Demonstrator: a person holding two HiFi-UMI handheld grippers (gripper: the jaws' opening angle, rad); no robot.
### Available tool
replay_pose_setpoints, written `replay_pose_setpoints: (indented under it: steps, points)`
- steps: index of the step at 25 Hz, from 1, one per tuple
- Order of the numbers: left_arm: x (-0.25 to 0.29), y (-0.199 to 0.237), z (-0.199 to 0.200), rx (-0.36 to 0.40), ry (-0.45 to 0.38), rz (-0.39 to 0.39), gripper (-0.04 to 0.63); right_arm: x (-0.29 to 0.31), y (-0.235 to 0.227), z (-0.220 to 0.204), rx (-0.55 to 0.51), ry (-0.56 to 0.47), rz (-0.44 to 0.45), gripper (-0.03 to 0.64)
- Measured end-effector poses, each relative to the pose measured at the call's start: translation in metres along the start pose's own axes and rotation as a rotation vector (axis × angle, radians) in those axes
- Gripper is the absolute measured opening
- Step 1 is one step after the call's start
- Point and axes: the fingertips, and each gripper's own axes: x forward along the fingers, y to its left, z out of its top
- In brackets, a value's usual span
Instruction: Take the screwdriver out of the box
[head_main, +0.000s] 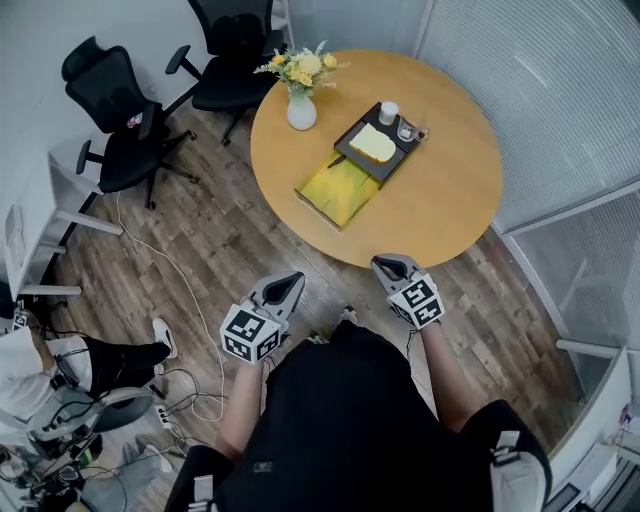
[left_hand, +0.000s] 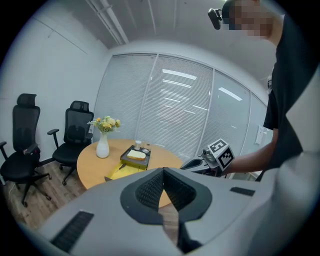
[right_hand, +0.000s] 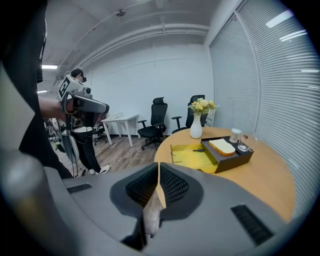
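On the round wooden table (head_main: 440, 200) lies an open box: a black tray (head_main: 380, 140) with a yellow flap (head_main: 340, 190) folded out toward me. In the right gripper view a small dark screwdriver (right_hand: 199, 149) rests on that yellow flap (right_hand: 192, 157). A pale slab (head_main: 372, 143) and a white cup (head_main: 388, 112) sit in the tray. My left gripper (head_main: 283, 290) and right gripper (head_main: 392, 268) hover over the floor just short of the table's near edge. Both point at the table, shut and empty, as the left gripper (left_hand: 163, 171) and right gripper (right_hand: 158, 165) views show.
A white vase of yellow flowers (head_main: 301, 105) stands on the table's far left. Two black office chairs (head_main: 120, 120) stand left of the table. Cables (head_main: 190, 390) trail on the wooden floor. A seated person (head_main: 40, 370) is at the lower left. Blinds (head_main: 560, 90) line the right side.
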Motion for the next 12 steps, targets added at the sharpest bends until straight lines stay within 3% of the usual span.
replay_pose_setpoints:
  steps: [6, 12]
  points:
    - [0.014, 0.011, 0.004, -0.028, -0.022, 0.054, 0.006, 0.014, -0.020, 0.005, -0.048, 0.018, 0.052, 0.008]
    - [0.031, 0.023, 0.007, -0.038, -0.017, 0.052, 0.006, 0.024, -0.038, 0.005, -0.061, 0.036, 0.052, 0.009]
